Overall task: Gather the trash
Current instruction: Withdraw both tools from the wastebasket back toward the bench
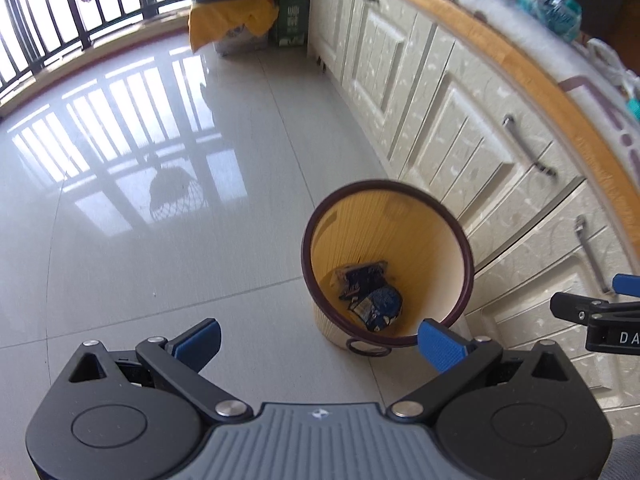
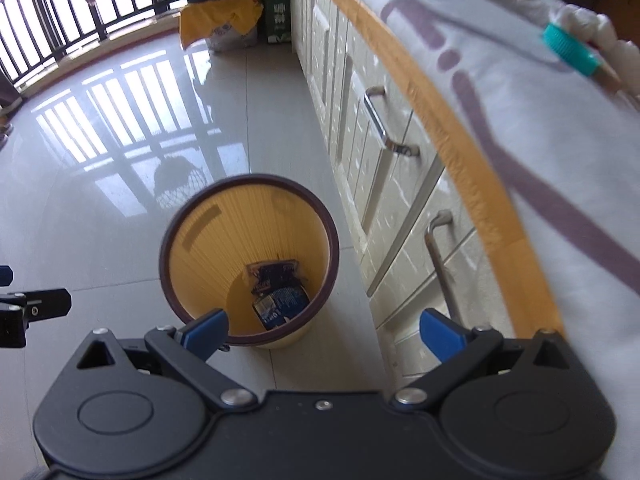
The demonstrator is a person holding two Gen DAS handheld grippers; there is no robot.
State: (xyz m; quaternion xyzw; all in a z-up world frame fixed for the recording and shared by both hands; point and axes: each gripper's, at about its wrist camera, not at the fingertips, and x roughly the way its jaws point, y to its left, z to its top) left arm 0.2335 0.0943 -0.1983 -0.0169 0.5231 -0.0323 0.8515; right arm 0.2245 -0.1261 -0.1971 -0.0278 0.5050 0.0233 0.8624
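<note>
Both tools are wide open and carry nothing: the left tool (image 1: 318,342) hangs over the tiled floor (image 1: 160,220) with its blue pads (image 1: 438,344) spread well apart, and the right tool (image 2: 324,330) beside it is spread the same way. Just ahead of the right tool and slightly to its left, ahead and to the right of the left tool, stands the yellow waste bin (image 2: 200,240), upright on the floor close against the cabinet fronts (image 2: 384,184). At its bottom lie dark crumpled wrappers (image 2: 278,288), so part of the collecting looks done. What is left, by my reading, sits up on the counter (image 2: 520,128) to the right of the right tool and above it: a teal bottle cap (image 2: 570,50) next to crumpled white tissue (image 2: 584,24), and further along a scrunched teal plastic bottle (image 1: 554,8) (blurred, so I am guessing at it). Nothing loose shows on the floor near the bin.
</note>
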